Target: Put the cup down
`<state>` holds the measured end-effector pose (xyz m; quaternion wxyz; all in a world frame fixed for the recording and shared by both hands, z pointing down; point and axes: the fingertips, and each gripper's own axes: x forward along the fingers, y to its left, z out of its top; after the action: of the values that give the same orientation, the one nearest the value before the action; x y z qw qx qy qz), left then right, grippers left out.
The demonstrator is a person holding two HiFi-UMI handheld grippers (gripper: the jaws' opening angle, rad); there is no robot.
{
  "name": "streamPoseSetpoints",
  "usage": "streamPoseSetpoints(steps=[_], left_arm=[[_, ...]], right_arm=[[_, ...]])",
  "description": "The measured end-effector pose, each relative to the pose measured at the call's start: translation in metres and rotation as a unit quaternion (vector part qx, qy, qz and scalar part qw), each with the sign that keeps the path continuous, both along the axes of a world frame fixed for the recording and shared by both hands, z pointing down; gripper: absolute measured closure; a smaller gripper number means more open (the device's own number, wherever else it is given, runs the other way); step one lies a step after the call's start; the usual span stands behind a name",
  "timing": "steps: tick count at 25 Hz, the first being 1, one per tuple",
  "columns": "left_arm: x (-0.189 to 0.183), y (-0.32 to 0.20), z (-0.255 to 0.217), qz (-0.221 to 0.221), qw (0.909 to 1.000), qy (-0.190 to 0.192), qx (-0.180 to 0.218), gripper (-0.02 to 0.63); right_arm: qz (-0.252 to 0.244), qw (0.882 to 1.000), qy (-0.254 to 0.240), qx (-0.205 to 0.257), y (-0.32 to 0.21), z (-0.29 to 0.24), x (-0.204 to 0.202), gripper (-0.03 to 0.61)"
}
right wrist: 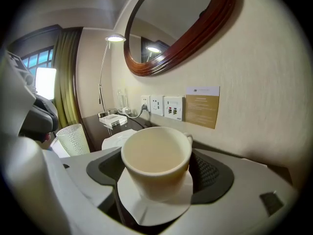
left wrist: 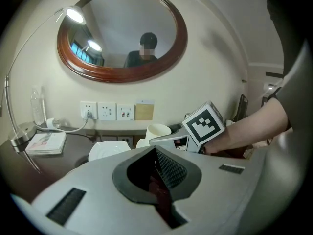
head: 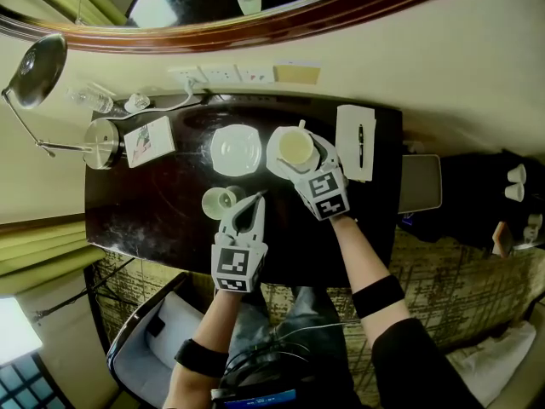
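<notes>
- A dark desk point(head: 162, 220) is pictured from above, with patterned carpet point(head: 443, 262) beyond its edge.
- Both forearms are stretched forward, the grippers tilted downward.
- The left gripper point(head: 255, 199) is shown with fingers pressed together on nothing, just beside a textured glass point(head: 220, 200).
- The cup point(head: 295, 147) is clasped between the widely spread fingers of the right gripper point(head: 300, 153), over a white saucer point(head: 272, 153). A second saucer point(head: 236, 150) is laid just to its left.
- Farther back, a booklet point(head: 150, 141), a lamp base point(head: 102, 143) and a notepad point(head: 353, 156) with a pen point(head: 360, 137) are set out.
- Sockets point(head: 213, 76) and a card point(head: 297, 73), its print too small to be read, are mounted beneath a wood-framed mirror point(head: 281, 20).
</notes>
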<state>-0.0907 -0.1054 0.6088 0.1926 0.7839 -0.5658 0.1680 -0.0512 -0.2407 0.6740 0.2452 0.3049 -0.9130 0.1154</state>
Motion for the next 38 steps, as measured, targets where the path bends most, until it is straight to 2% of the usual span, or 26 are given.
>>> streamPoseSetpoints(steps=[6, 16, 23, 27, 31, 34, 38], left_arm=[[0.001, -0.004, 0.0, -0.012, 0.9999, 0.007, -0.005, 0.614], [0.009, -0.006, -0.001, -0.001, 1.0, 0.003, -0.002, 0.614], [0.006, 0.005, -0.037, 0.005, 0.9999, 0.005, 0.012, 0.614], [-0.003, 0.015, -0.069, 0.019, 0.9995, 0.002, 0.026, 0.614], [-0.02, 0.034, -0.091, 0.025, 0.9993, -0.004, 0.029, 0.614], [-0.033, 0.045, -0.102, 0.025, 0.9992, -0.004, 0.03, 0.614], [-0.051, 0.057, -0.11, 0.027, 0.9992, -0.002, 0.03, 0.614]], right_arm=[[-0.016, 1.0, 0.002, -0.006, 0.007, 0.002, -0.004, 0.146], [-0.01, 1.0, 0.008, -0.016, 0.007, 0.0, 0.003, 0.1], [0.012, 1.0, 0.008, -0.022, 0.036, -0.052, 0.02, 0.112], [0.018, 1.0, 0.006, -0.024, 0.061, -0.09, 0.032, 0.174], [0.039, 0.999, 0.02, -0.014, 0.086, -0.11, 0.051, 0.315], [0.061, 0.998, 0.024, -0.014, 0.1, -0.117, 0.065, 0.372], [0.1, 0.994, 0.029, -0.022, 0.117, -0.137, 0.074, 0.487]])
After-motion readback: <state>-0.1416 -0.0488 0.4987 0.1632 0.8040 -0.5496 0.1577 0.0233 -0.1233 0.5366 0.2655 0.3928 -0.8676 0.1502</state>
